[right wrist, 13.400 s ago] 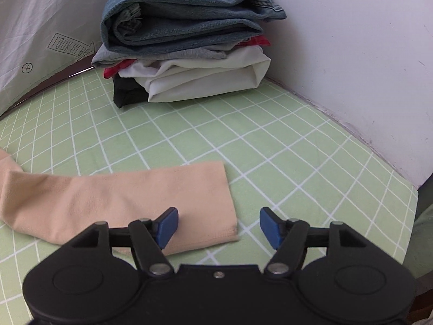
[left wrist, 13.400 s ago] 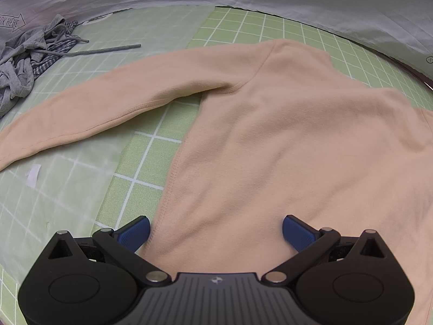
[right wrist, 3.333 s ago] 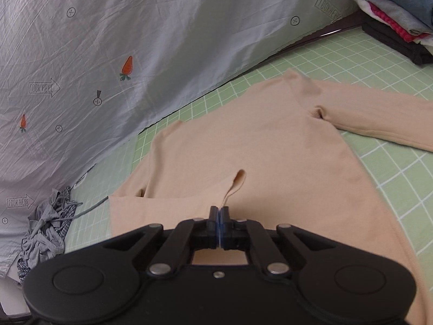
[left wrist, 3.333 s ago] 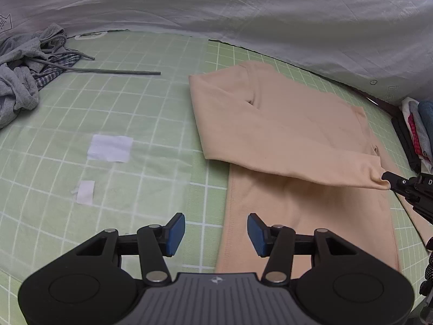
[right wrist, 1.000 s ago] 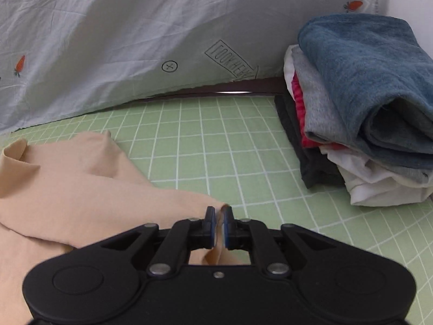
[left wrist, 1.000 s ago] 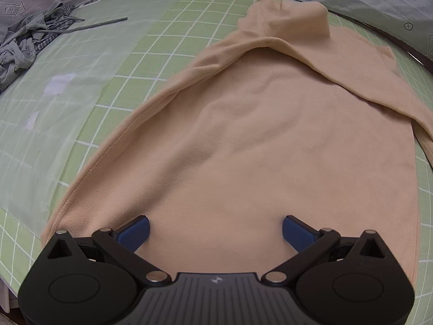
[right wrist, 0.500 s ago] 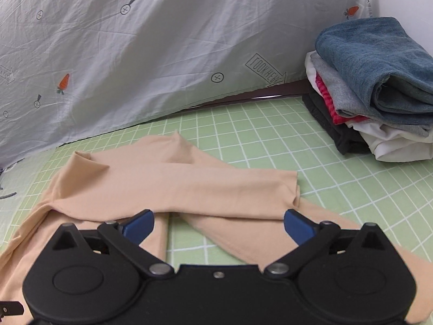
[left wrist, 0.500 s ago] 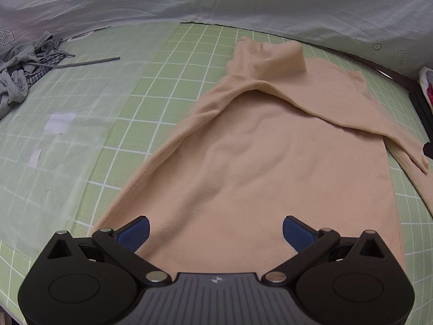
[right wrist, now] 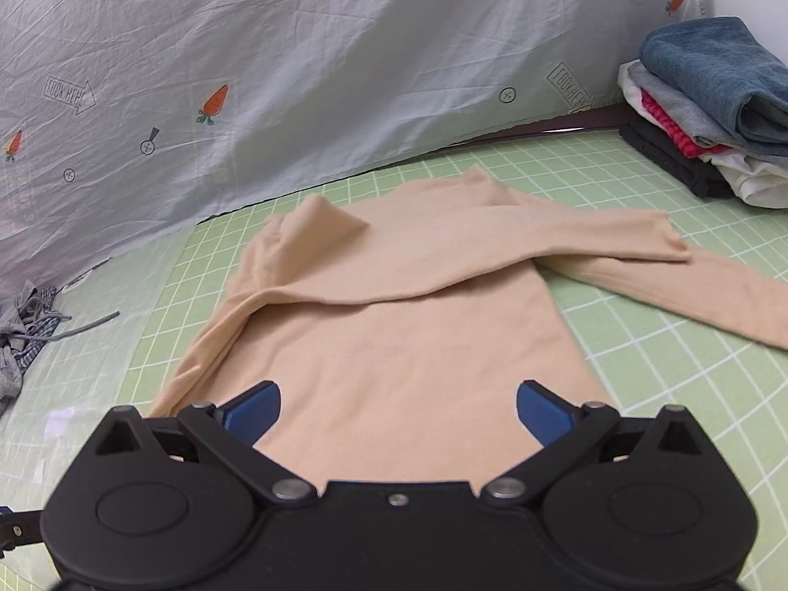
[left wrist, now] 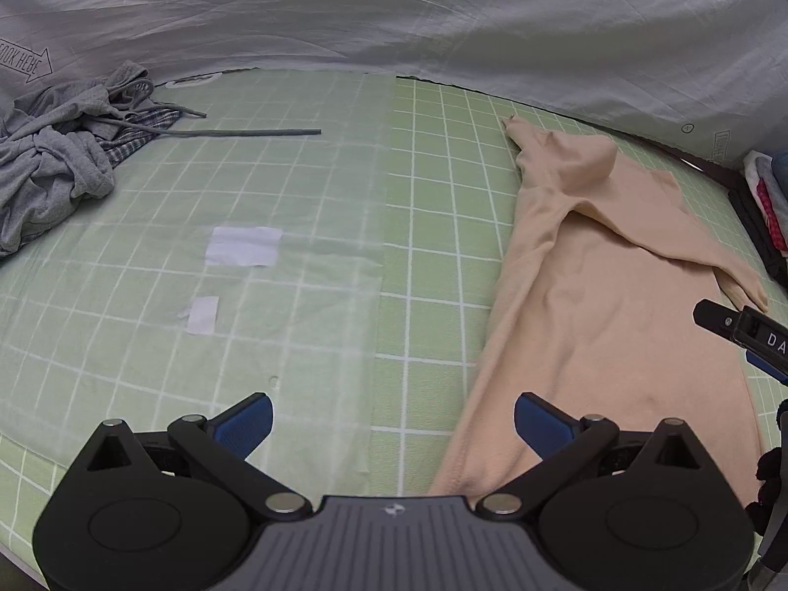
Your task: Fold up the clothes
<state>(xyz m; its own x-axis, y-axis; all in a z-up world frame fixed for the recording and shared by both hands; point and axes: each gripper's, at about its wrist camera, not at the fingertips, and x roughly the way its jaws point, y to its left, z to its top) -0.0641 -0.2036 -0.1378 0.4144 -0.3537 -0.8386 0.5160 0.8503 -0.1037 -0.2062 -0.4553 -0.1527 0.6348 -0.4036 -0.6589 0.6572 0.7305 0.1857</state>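
A peach long-sleeved top lies flat on the green grid mat. One sleeve is folded across its chest; the other sleeve stretches out to the right. In the left wrist view the top lies to the right. My left gripper is open, its right finger above the top's lower left hem corner and its left finger above bare mat. My right gripper is open above the lower body of the top. Neither holds anything. Part of the right gripper shows at the right edge.
A stack of folded clothes stands at the back right. A crumpled grey garment with a drawstring lies at the far left. Two white tape patches mark the mat. A grey printed sheet hangs behind.
My left gripper has swung left, so the top now lies at its right. My right gripper, open since letting the sleeve go, has drawn back and sits above the lower body.
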